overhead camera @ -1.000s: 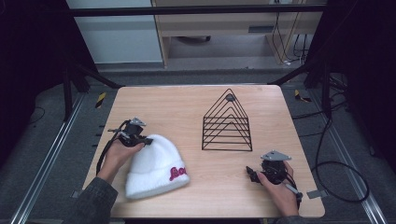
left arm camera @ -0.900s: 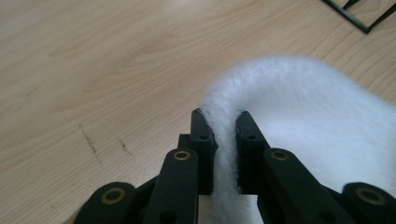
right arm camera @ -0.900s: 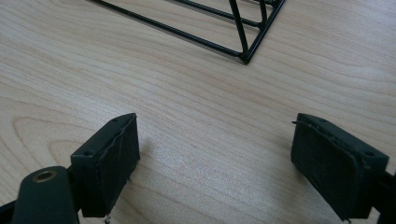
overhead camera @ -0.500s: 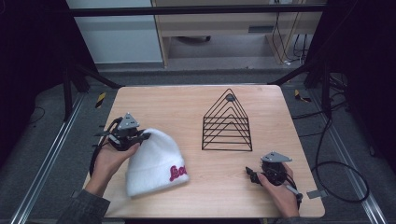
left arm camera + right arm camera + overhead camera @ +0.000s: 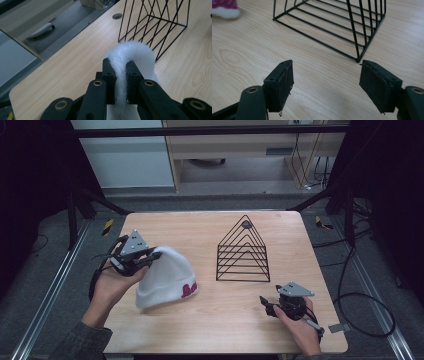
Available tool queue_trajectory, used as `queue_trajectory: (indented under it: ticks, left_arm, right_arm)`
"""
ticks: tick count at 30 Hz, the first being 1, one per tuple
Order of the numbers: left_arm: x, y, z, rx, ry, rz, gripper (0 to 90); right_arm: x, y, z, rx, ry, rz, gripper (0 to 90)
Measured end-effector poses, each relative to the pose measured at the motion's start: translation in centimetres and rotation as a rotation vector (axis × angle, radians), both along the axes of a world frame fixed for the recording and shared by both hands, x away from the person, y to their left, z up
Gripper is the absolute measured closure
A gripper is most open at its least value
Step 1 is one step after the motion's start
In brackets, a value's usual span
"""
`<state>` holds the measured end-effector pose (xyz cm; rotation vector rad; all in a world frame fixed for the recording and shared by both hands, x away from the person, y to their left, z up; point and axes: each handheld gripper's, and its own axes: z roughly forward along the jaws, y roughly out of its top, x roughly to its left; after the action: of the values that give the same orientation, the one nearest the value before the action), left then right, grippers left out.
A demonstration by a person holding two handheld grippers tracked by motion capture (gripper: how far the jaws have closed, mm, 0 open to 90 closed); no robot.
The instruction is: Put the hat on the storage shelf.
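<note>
A white knitted hat (image 5: 167, 277) is found at the left part of the wooden surface (image 5: 225, 330), its crown raised and its cuffed brim, marked with red lettering, lying toward the near side. The crown is pinched by the left gripper (image 5: 142, 258); in the left gripper view the two black jaws are seen pressed together on a fold of the white fabric (image 5: 130, 57), which arches above them. The left gripper is held in the person's left hand (image 5: 112, 287) at the left edge of the surface.

A black wire rack (image 5: 243, 251) of triangular frames is set upright near the middle of the surface, well apart from the hat.

The right gripper (image 5: 270, 306) is held low at the near right corner, apart from both hat and rack. Its jaws are seen standing apart with nothing between them, and have just been closing. Bare wood and the rack's base (image 5: 332, 32) are shown beyond them.
</note>
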<state>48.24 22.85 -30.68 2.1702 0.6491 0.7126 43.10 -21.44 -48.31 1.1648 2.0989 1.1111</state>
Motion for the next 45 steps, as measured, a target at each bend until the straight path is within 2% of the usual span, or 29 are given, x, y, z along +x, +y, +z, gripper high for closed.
queue_trajectory:
  ticks: [4, 7, 12, 17, 25, 28, 31, 34, 41, 45]
  left_arm:
    - [0.0, -0.3, 1.0, 0.001, -0.019, -0.011, 81.1]
    - [0.2, -0.7, 2.2, 0.002, -0.034, -0.023, 81.1]
    - [0.5, -1.0, 3.4, -0.003, -0.043, -0.041, 81.1]
    - [0.7, -2.0, 4.8, -0.017, -0.062, -0.078, 81.1]
    - [0.7, -3.8, 6.5, -0.007, -0.094, -0.130, 81.0]
    - [0.9, -4.0, 6.9, -0.013, -0.095, -0.140, 81.0]
    - [1.0, -4.2, 7.2, -0.043, -0.088, -0.158, 81.0]
    - [0.8, -4.3, 7.2, -0.040, -0.089, -0.163, 81.0]
    - [0.4, -4.5, 7.3, -0.031, -0.093, -0.175, 81.0]
    - [0.4, -4.7, 7.6, -0.035, -0.096, -0.179, 81.0]
  right_arm:
    - [-0.1, 0.5, 0.5, -0.009, -0.006, 0.014, 28.0]
    - [-0.2, 1.2, 1.3, -0.008, -0.023, 0.034, 29.4]
    - [-0.4, 1.9, 2.4, -0.006, -0.045, 0.060, 30.6]
    - [-0.4, 3.1, 4.1, -0.002, -0.083, 0.090, 29.2]
    - [-0.1, 5.2, 5.7, 0.014, -0.097, 0.132, 27.4]
    - [0.0, 5.7, 6.0, 0.012, -0.100, 0.143, 28.2]
    - [0.2, 6.6, 6.5, 0.024, -0.107, 0.167, 29.8]
    - [0.3, 7.3, 6.6, 0.048, -0.115, 0.178, 31.2]
    - [0.6, 8.4, 7.0, 0.038, -0.118, 0.201, 32.4]
    - [0.9, 8.7, 7.8, 0.030, -0.127, 0.211, 32.6]
